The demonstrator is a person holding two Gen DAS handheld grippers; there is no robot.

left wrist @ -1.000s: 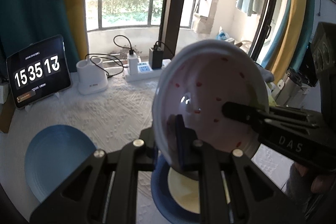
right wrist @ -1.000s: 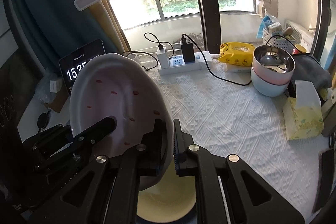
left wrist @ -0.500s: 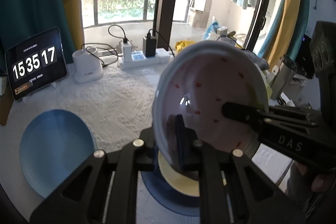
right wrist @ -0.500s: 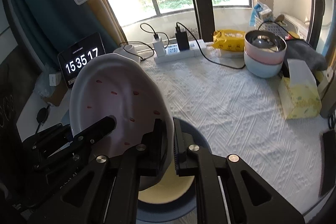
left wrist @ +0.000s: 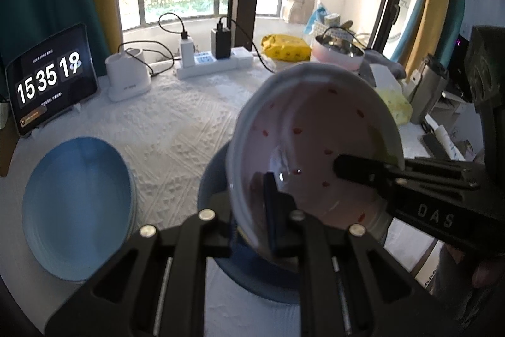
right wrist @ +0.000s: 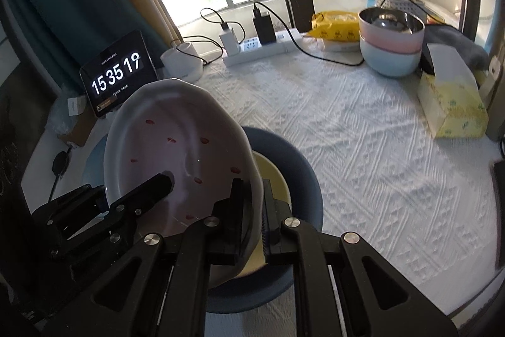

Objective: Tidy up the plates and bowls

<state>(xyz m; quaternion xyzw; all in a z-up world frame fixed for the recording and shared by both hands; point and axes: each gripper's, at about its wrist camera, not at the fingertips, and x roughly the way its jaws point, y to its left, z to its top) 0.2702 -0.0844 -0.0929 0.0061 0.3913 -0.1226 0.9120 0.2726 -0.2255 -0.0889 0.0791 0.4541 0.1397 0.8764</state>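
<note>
Task partly done, by judgement: stacked bowls [right wrist: 390, 48] far ahead-right of right tongs [right wrist: 252, 210]; light blue plate [left wrist: 79, 210] left of left tongs [left wrist: 262, 210]. Spotted white dish [right wrist: 180, 163] held tilted above dark blue plate [right wrist: 296, 166] with cream plate [right wrist: 271, 179], not yet placed. Both tongs pinching dish rim from opposite sides, angled down over tabletop [right wrist: 363, 147].
</note>
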